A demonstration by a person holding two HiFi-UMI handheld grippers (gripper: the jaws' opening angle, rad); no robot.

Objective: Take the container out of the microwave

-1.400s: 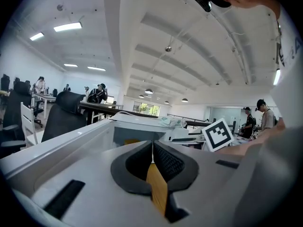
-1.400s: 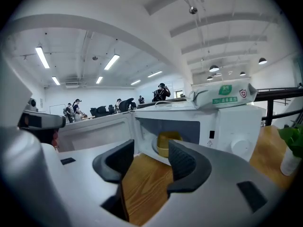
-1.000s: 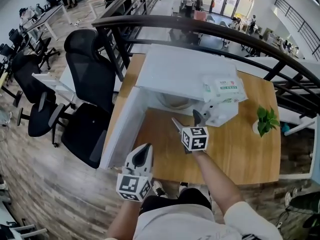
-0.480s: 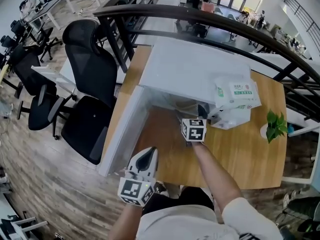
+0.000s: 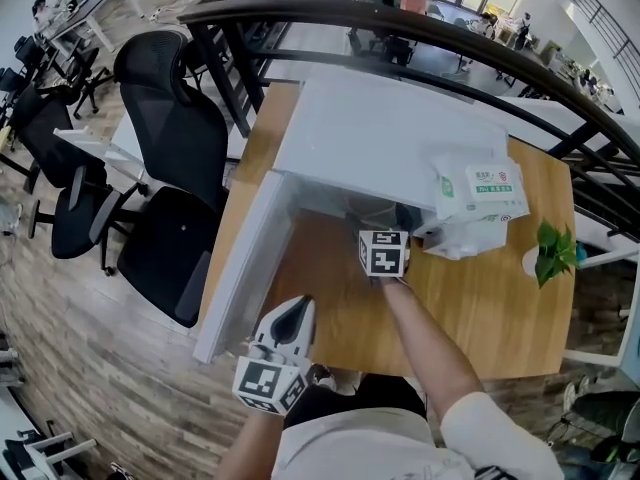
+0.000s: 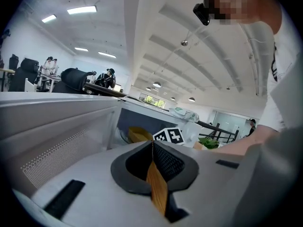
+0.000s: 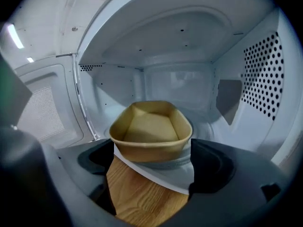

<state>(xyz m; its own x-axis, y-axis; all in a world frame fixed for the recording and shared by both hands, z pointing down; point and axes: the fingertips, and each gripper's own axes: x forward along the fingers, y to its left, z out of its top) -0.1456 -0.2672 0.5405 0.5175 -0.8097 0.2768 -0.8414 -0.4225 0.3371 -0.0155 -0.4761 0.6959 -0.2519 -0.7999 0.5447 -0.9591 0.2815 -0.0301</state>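
a: so, how far along is it; is the container (image 7: 150, 126) out yet?

b: no; it sits upright inside the microwave (image 5: 390, 138), close behind the front lip of the cavity; nothing is lifting it.

a: what is done, then?

b: the door (image 5: 240, 258) stands open, swung out along the left edge of the bench (image 5: 500, 308); the oven itself is at the far edge, toward the far left corner; so access is cleared.

a: and the right gripper (image 7: 152, 169)?

b: at the mouth of the oven, jaws spread wide, one to each side of the opening; the tan tub lies just ahead of them, not between them, and they touch nothing.

a: the left gripper (image 6: 152, 162)?

b: jaws pressed together on nothing; it hangs off the near edge, by the outer end of the door, well apart from the tub.

a: what is left?

b: nearly all of it, i judge; reach in, close on the rim or wall, draw it out over the lip, and set it on bare wood.
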